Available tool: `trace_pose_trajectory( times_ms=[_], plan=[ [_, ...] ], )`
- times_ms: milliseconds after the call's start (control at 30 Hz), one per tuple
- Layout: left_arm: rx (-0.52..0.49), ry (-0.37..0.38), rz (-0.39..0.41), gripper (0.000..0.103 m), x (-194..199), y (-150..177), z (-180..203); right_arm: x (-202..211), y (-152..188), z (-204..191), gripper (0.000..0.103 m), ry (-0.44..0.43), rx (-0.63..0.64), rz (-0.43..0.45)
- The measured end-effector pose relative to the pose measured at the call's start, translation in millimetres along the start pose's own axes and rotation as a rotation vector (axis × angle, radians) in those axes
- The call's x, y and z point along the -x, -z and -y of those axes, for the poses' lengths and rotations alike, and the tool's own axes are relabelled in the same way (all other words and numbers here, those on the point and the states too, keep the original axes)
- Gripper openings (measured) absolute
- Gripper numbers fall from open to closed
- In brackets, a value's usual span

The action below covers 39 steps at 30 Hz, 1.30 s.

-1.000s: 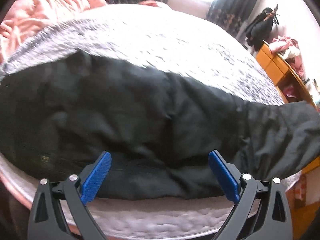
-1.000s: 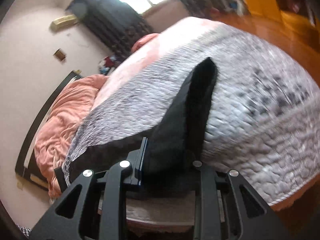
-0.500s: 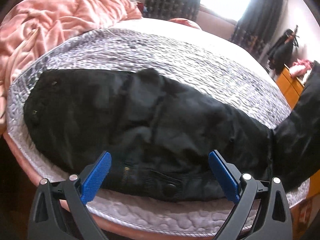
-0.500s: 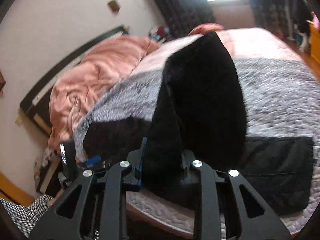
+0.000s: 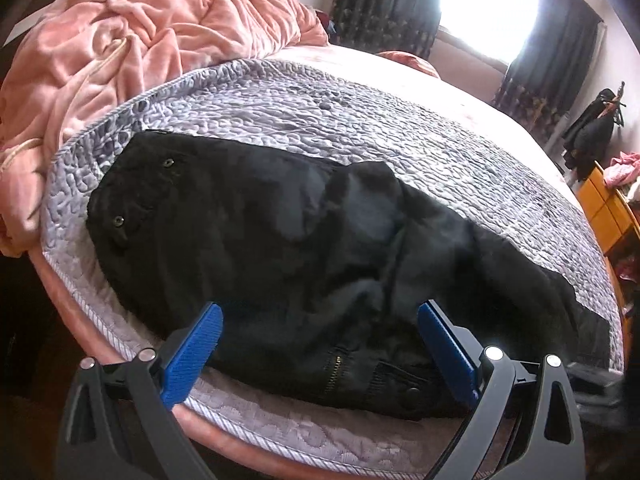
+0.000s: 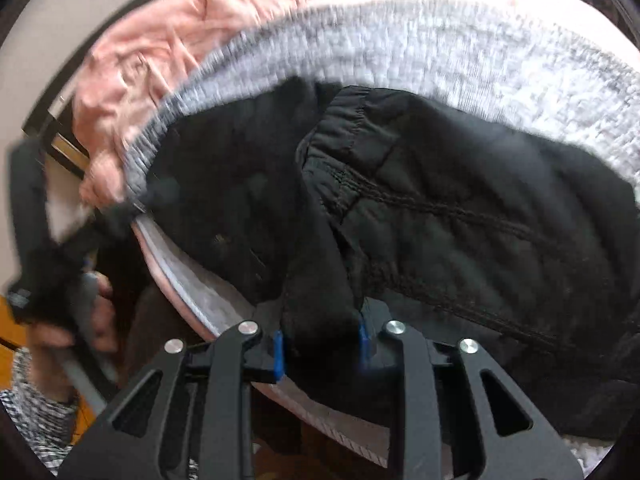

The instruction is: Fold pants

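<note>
Left wrist view, left tongs (image 5: 320,344): spread wide, blue pads (image 5: 192,350) empty, poised over the near edge of the pants (image 5: 304,264).
Right wrist view, right tongs (image 6: 320,340): narrow, pinched on a bunched fold of the pants (image 6: 440,208), the cloth rising from between the pads toward 12 o'clock.
Pants, left view: black, lying flat across the bed's grey quilt (image 5: 360,120), running from 9 o'clock to 3 o'clock; two metal buttons (image 5: 118,221) near the 9 o'clock end, a zip (image 5: 334,368) and a snap at the near edge.
Pants, right view: one layer lies over another, with a gathered elastic band (image 6: 340,120) at 12 o'clock and stitched seams toward 3 o'clock; the picture is blurred.
Quilt: quilted grey, spread under the pants on a pink mattress edge.
Blanket (image 5: 140,28): pink, crumpled, at 10 o'clock beyond the quilt.
Left hand (image 6: 68,320), right view: at 8 o'clock, gripping the other tool's handle.
Window (image 5: 492,4): bright, at 1 o'clock, between dark curtains.
Cabinet (image 5: 608,204): orange, at 3 o'clock.
</note>
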<state>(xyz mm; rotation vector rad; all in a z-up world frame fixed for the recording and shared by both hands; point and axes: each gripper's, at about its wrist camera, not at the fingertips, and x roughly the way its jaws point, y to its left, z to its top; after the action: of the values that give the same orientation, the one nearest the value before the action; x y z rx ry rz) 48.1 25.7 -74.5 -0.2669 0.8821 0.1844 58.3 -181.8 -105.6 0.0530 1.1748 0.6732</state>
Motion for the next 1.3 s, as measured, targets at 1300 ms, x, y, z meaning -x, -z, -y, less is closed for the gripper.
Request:
trace_pose_trajectory(
  times_ms=[1300],
  plan=[
    [-0.302, 0.112, -0.079, 0.098, -21.7, 52.1, 123.8, 181.1, 162.4, 241.9, 0.069, 0.233, -0.649, 0.236]
  ],
)
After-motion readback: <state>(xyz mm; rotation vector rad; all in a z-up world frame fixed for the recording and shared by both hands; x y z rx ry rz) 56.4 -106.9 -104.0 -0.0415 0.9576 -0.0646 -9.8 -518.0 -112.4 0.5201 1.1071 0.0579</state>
